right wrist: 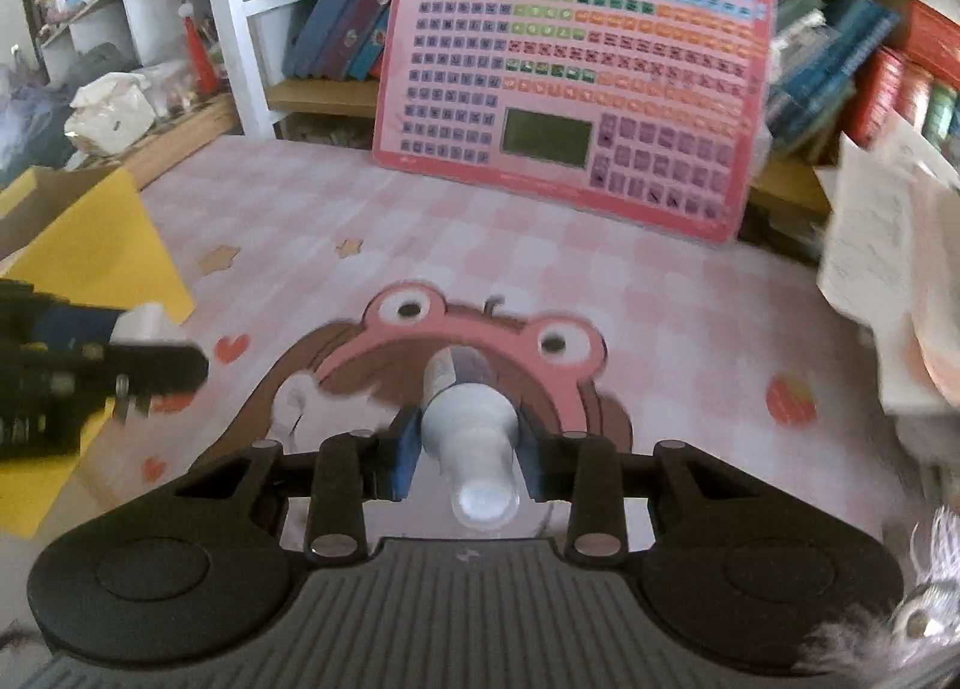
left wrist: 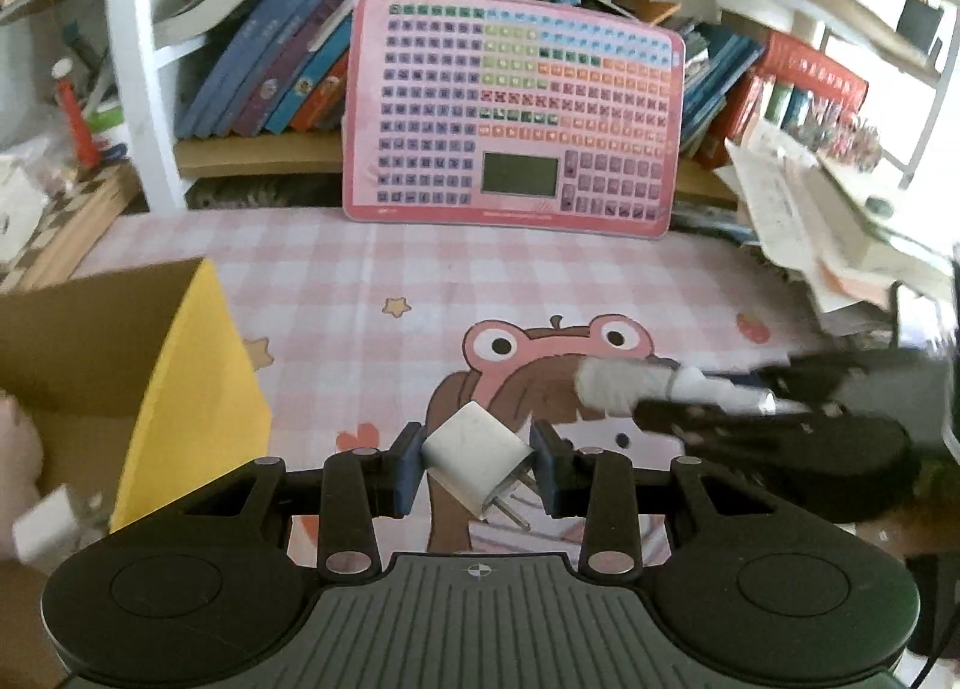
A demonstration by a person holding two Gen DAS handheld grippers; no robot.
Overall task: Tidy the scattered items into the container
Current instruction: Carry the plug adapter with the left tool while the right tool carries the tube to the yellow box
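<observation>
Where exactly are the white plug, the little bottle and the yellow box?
white plug point(left wrist: 474, 443), left wrist view, on its square body.
little bottle point(right wrist: 471, 419), right wrist view, on its white shoulder.
yellow box point(left wrist: 192, 389), left wrist view, on its outer wall.

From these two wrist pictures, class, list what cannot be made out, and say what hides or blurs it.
- Yellow box contents: left wrist view, its wall and the frame edge hide most.
- White bottle label: right wrist view, blurred and foreshortened.
- Right gripper: left wrist view, motion-blurred.
- Pink board key symbols: too small.
- White charger markings: none legible.
</observation>
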